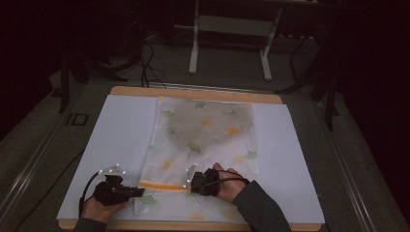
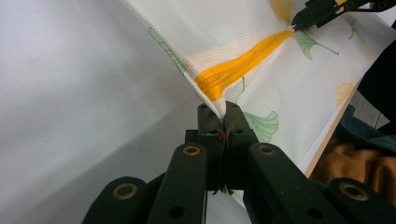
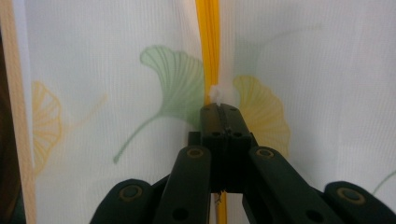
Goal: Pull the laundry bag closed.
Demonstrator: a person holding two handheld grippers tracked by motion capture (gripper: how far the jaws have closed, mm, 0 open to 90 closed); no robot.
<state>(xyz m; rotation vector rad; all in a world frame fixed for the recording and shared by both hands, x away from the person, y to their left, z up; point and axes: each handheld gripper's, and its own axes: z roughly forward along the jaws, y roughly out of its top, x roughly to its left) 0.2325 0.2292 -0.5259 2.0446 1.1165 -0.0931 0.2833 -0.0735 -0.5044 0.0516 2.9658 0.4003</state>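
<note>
On the white sheet (image 1: 121, 135) covering the wooden table (image 1: 193, 93), a white mesh bag printed with green and yellow ginkgo leaves (image 1: 208, 135) lies flat, its long axis running away from you. A darker round item shows through the mesh at the far half; what it is cannot be told. An orange zipper (image 1: 162, 185) crosses the bag near your edge.

Your left gripper (image 1: 140, 192) sits at the zipper's left end. In the left gripper view, its jaws are pressed together on the bag's edge (image 2: 219, 109), right where the orange zipper (image 2: 243, 65) ends, and the fabric lifts slightly into the pinch.

Your right gripper (image 1: 189, 184) sits at the zipper's right end, facing the left one. In the right gripper view, its jaws are closed on the small white zipper pull (image 3: 217, 94), with the orange zipper (image 3: 207, 42) running straight ahead between a green leaf and a yellow leaf.

The grippers stand well apart, with the zipper stretched between them. Whether the zipper is open or closed along its length cannot be told.
</note>
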